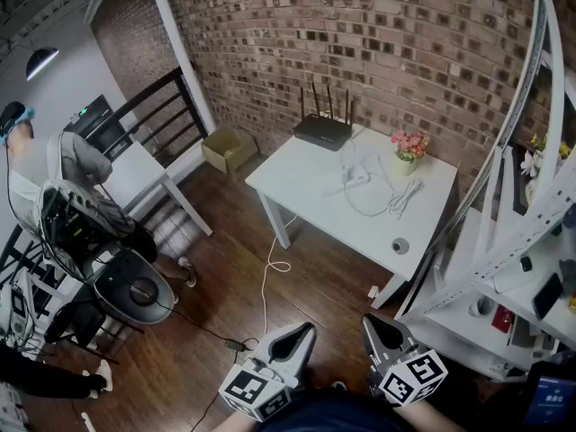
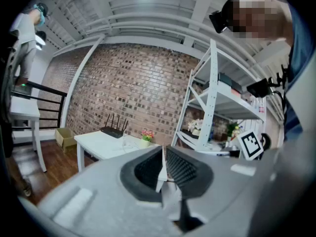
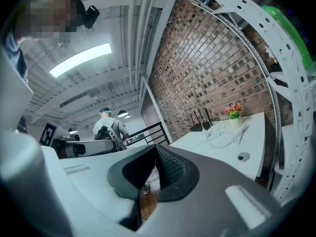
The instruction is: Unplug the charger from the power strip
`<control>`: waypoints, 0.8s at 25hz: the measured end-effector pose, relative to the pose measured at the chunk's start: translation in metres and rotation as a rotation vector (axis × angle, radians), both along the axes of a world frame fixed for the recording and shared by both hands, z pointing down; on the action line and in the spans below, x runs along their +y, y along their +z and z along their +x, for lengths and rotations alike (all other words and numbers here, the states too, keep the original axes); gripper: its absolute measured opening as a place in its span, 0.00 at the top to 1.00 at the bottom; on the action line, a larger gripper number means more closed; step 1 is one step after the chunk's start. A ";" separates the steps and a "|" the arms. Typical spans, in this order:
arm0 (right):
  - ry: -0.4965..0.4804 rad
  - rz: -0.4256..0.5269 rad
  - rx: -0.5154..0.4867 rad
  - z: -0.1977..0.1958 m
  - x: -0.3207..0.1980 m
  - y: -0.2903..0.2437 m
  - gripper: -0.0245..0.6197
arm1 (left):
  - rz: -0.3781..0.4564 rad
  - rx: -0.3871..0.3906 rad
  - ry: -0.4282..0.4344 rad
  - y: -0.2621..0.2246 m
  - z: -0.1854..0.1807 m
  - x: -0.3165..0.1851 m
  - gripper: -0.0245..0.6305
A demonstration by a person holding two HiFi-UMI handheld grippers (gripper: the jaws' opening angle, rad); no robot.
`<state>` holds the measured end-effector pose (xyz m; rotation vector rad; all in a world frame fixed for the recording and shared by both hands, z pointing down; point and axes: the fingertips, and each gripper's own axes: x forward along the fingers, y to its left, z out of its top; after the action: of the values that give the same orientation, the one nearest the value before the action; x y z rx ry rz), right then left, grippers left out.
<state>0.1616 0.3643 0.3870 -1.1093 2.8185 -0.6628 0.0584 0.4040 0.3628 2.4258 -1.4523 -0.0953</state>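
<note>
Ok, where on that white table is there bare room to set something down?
On the table, the near-left half is bare, bordered by the router behind and the power strip on its right. The middle-right is crowded: power strip, looped cable and flowers sit close together, with a round hole near the front edge.

White power strip (image 1: 357, 180) lay flat on the white table (image 1: 306, 196), between the router (image 1: 322, 131) and the flower pot (image 1: 407, 162). White charger (image 1: 347, 163) stood at the strip's end nearer the router, apparently plugged in, though too small to confirm seating. Its white cable (image 1: 371, 211) looped forward across the tabletop to a loose bundle near the pot.
</note>
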 end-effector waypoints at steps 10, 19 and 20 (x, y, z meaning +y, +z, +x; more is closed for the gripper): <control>0.101 -0.027 0.064 -0.035 -0.081 0.019 0.95 | -0.070 0.077 0.090 0.007 -0.035 -0.095 0.93; 0.210 -0.045 0.142 -0.093 -0.156 0.035 0.95 | -0.057 0.141 0.225 0.042 -0.094 -0.178 0.93; 0.221 -0.056 0.154 -0.098 -0.161 0.035 0.95 | -0.064 0.150 0.238 0.046 -0.100 -0.184 0.93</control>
<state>0.0637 0.2034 0.4220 -1.5163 2.7532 -0.6673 -0.0411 0.2197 0.4089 2.4606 -1.0792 -0.1697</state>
